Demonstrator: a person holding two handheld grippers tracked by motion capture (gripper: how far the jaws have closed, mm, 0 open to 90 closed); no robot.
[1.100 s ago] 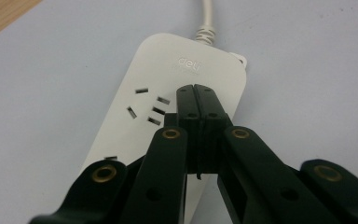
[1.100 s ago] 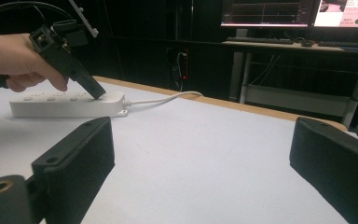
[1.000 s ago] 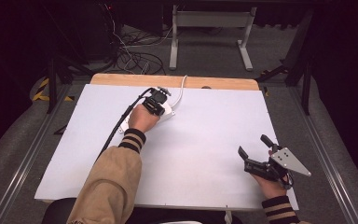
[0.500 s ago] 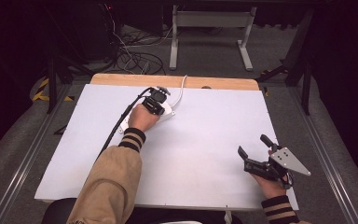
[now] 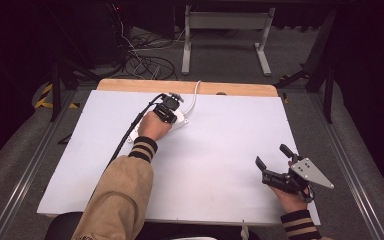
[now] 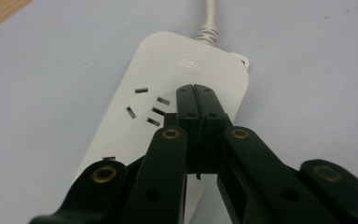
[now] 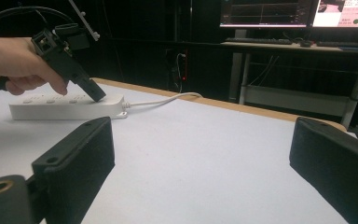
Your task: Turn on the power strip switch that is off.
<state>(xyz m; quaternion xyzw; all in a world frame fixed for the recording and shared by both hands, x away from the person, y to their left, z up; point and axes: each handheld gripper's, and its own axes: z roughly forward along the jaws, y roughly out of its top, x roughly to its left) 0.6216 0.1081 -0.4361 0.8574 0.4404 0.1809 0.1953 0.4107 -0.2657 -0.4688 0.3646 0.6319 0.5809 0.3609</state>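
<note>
- High view: the white power strip [image 5: 180,119] sits near the far edge of the table [image 5: 220,150], under the left gripper [image 5: 172,102], with its cord [image 5: 195,95] running off toward the wooden edge. The right gripper [image 5: 272,162] is well apart at the near right corner, so the left hand is clearly the closer one.
- Left gripper view: jaws clenched together with nothing between them, tips down on the top face of the power strip [image 6: 168,93] near its cord end, just beside a socket [image 6: 142,105]. The strip's long axis runs along the jaws, toward the camera.
- Right gripper view: jaws spread wide and empty, looking across the bare table at the power strip [image 7: 65,106], which lies side-on. The left gripper [image 7: 95,95] is poking its top at the cord end, maybe going for a switch.
</note>
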